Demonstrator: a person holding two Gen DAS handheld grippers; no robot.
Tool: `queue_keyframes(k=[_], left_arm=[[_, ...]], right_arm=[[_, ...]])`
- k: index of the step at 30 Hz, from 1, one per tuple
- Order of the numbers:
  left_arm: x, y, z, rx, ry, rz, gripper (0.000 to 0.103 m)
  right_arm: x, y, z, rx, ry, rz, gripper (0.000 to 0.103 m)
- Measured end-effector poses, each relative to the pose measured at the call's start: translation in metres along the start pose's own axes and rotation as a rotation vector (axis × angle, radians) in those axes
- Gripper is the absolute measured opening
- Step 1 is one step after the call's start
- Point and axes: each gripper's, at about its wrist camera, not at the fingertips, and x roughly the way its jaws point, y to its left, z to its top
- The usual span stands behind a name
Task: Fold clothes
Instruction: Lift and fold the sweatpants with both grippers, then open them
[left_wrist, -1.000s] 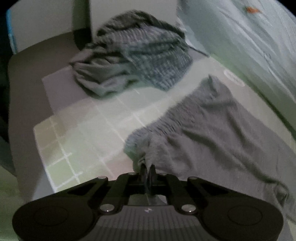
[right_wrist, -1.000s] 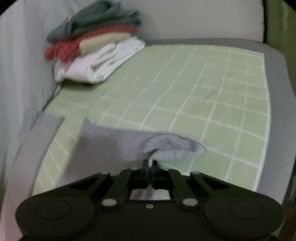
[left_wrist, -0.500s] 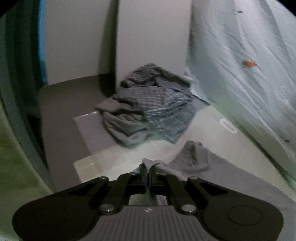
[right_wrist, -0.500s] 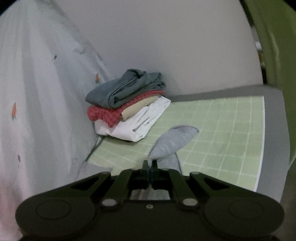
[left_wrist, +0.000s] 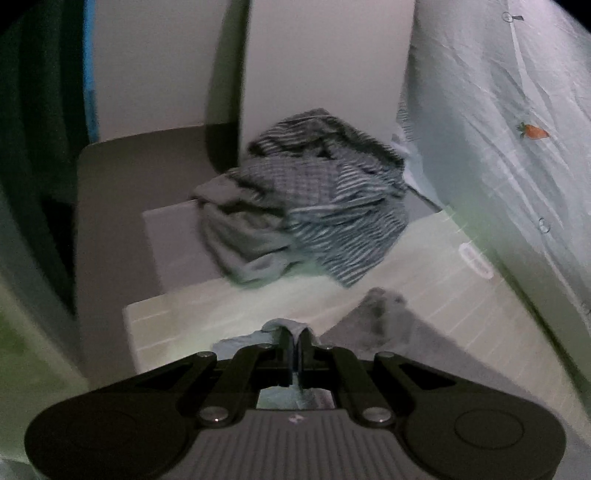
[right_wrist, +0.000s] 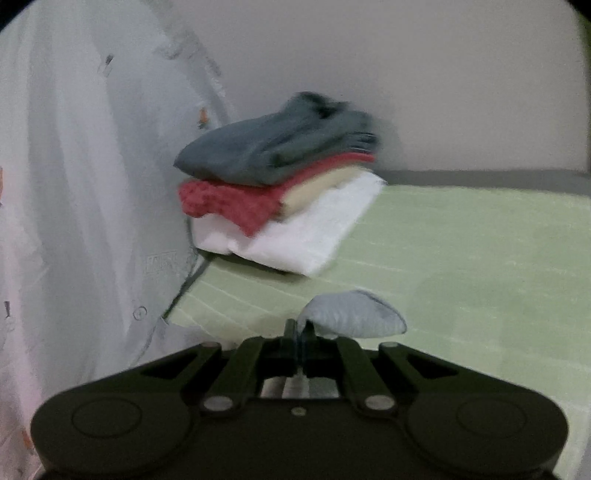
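Grey garment (left_wrist: 391, 332) pinched by left gripper (left_wrist: 294, 332) and right gripper (right_wrist: 300, 326)

A grey garment (left_wrist: 402, 325) hangs pinched at two edges above the green mat; striped, crumpled clothes (left_wrist: 314, 210) lie heaped beyond; folded clothes (right_wrist: 280, 188) stand stacked.

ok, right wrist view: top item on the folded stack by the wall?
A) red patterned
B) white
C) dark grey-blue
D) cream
C: the dark grey-blue garment lies on top of the folded stack, with the red patterned piece, the cream piece and the white piece under it.
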Motion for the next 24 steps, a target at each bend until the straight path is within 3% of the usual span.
queue_keyframes(k=[2, 6, 8, 10, 11, 14, 18, 21, 24], left_arm=[[0.020, -0.024, 0.012, -0.016, 0.005, -0.018, 0.003], [0.072, -0.086, 0.035, 0.007, -0.056, -0.075, 0.004], [0.099, -0.120, 0.046, 0.045, -0.082, -0.082, 0.023], [0.111, -0.144, 0.049, 0.113, -0.085, -0.019, 0.042], [0.116, -0.154, 0.049, 0.145, -0.085, 0.014, 0.051], [0.115, -0.164, 0.031, 0.221, -0.058, -0.023, 0.063], [0.110, -0.174, -0.009, 0.319, 0.020, -0.079, 0.063], [0.107, -0.181, -0.044, 0.392, 0.094, -0.113, 0.063], [0.104, -0.189, -0.078, 0.466, 0.167, -0.147, 0.063]], right_arm=[[0.033, 0.035, 0.013, -0.044, 0.011, -0.019, 0.002], [0.121, 0.137, 0.027, -0.158, 0.056, 0.073, 0.001], [0.164, 0.191, 0.027, -0.239, 0.074, 0.163, 0.007], [0.184, 0.224, 0.019, -0.319, 0.103, 0.154, 0.060], [0.194, 0.239, 0.016, -0.358, 0.116, 0.148, 0.065], [0.193, 0.232, -0.010, -0.426, 0.103, 0.100, 0.072], [0.190, 0.193, -0.054, -0.522, 0.104, -0.060, 0.074], [0.192, 0.161, -0.074, -0.484, 0.152, -0.134, 0.075], [0.195, 0.137, -0.086, -0.368, 0.207, -0.120, 0.076]])
